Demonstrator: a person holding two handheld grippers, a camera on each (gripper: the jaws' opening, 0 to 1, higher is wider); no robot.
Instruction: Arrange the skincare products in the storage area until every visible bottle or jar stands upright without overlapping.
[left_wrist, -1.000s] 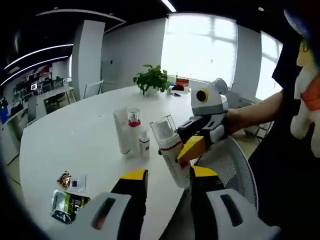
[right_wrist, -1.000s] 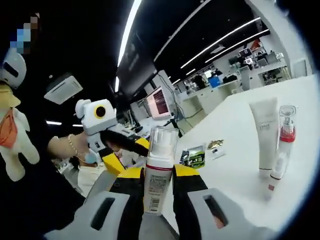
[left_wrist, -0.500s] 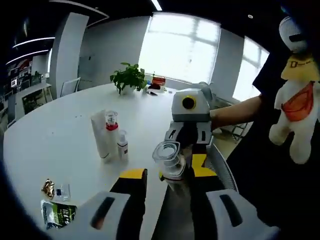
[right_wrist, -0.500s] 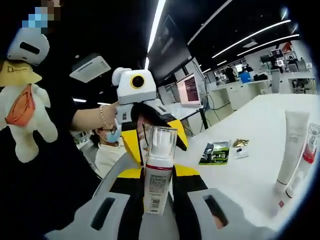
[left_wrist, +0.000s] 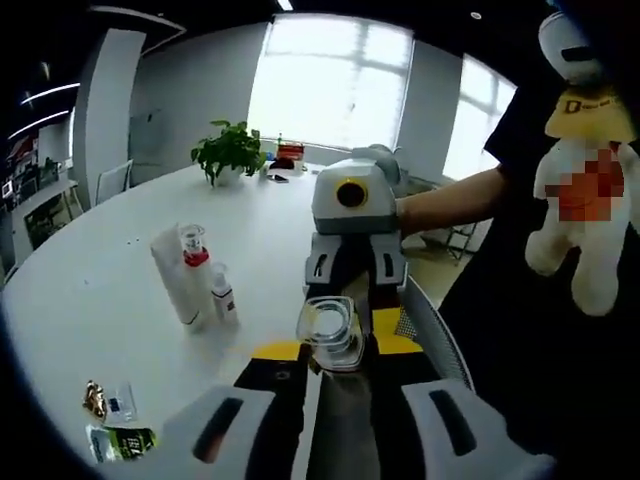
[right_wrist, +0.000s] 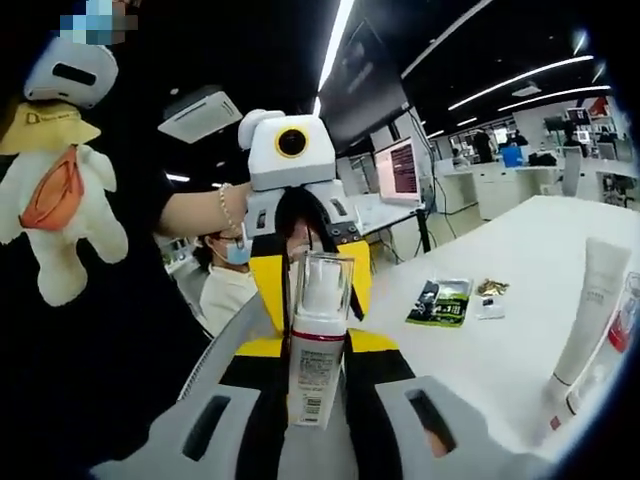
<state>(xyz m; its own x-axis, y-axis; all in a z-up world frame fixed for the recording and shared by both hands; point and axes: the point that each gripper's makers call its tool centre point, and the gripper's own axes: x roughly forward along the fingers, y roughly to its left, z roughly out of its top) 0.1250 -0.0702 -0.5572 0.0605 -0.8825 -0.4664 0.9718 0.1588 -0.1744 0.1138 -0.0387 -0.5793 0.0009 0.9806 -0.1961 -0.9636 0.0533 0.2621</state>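
Right tongs (right_wrist: 318, 352) clamp the pump bottle (right_wrist: 316, 345) upright — cap towards the open left tongs (left_wrist: 335, 362).

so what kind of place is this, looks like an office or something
Most likely an open-plan office: a big round white table, rows of desks with a lit computer monitor, long ceiling strip lights, and a green potted plant by tall windows.

grey grippers, yellow-and-black fingers (right_wrist: 265, 345), black sleeve (left_wrist: 520, 120)
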